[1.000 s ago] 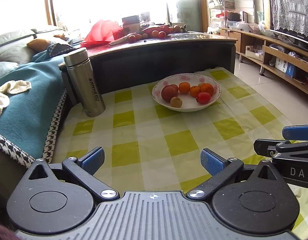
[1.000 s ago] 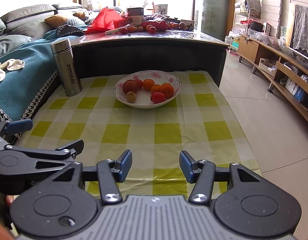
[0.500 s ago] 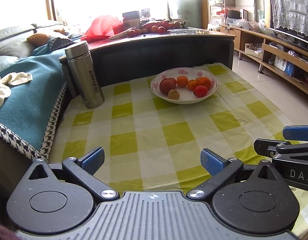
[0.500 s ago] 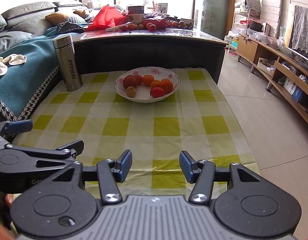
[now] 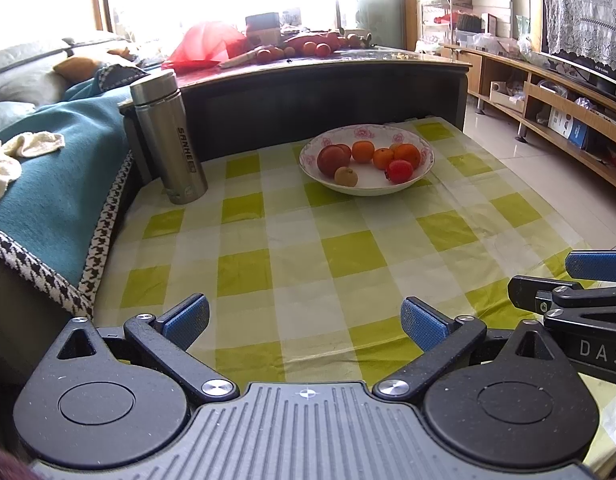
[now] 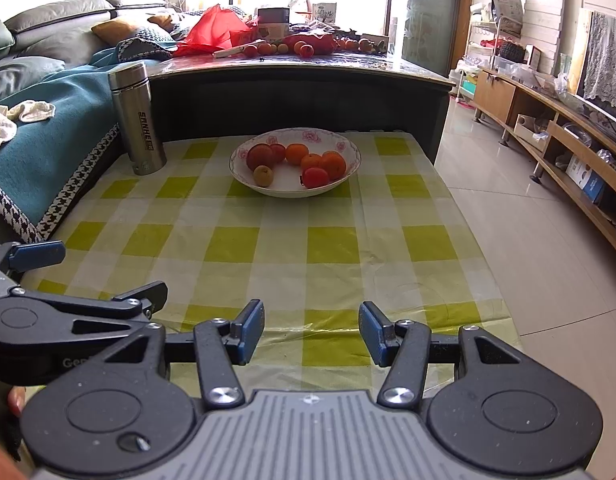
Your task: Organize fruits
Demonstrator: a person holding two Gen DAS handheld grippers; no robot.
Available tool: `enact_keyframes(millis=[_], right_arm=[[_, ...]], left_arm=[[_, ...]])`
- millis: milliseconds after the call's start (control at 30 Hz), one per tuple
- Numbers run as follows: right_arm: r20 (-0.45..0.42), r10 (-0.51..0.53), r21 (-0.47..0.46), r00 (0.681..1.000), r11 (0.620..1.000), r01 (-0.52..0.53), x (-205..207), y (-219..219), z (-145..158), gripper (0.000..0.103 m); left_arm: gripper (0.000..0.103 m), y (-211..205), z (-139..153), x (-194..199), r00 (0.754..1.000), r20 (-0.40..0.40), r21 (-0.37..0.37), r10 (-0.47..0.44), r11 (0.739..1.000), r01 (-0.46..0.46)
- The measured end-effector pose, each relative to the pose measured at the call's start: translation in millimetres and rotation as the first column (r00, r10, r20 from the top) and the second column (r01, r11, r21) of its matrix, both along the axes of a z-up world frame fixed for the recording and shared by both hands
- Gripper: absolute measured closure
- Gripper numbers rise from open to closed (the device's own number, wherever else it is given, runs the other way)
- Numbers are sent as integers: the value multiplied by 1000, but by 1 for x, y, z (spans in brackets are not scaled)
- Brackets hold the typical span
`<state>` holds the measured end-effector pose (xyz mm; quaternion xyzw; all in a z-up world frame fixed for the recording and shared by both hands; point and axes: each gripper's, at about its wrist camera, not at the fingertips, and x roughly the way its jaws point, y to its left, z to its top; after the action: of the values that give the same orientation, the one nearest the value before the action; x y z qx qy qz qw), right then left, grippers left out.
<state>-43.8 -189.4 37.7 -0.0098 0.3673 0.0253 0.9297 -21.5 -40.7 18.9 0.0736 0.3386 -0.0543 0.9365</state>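
Left tongs (image 5: 305, 322) and right tongs (image 6: 311, 332), both spread wide and empty, over the near tabletop (image 6: 332, 244). Fruits (image 6: 296, 162) lie in the bowl (image 6: 350, 148) far across; flask (image 6: 138, 118) stands beside.

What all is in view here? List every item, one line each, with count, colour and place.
Floral-rimmed white ceramic bowl: one, white with pink flowers, far middle of the tablecloth.
Fruits in the bowl: about seven, red, orange and one yellowish, piled inside.
Stainless steel flask: one, silver, upright at the cloth's far left.
Checked tablecloth: one, green and white, covering the low table.
Dark glossy table: one, behind the bowl, carrying red bags and more fruit.
Teal blanket: one, on the sofa at left.
Wooden cabinet: one, along the right wall.
Left gripper: open, empty, near edge.
Right gripper: open, empty, near edge.
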Motion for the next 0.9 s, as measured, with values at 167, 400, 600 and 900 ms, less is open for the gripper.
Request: enact_keyframes(millis=[167,400,600,900], right_arm=[[-10,2,-9,1000,1000,-2,0,2,-2,47],[-21,5,-27,1000,1000,-6,-2,4,-3,47],[-30,9,-33,1000,999,-10,-2,5,-5,47],[-37,13,-39,999,999,-14,-2,7,-7,47]], left_arm=[[0,-1,-2,-2,1000,-5,10,0,1000,0],[0,-2,-4,-4,1000,-12,27,-1,1000,2],[0,-2,-6,-5,1000,-17,38,-2,999,2],[0,-3,-7,-7,1000,-19,50,0,999,1]])
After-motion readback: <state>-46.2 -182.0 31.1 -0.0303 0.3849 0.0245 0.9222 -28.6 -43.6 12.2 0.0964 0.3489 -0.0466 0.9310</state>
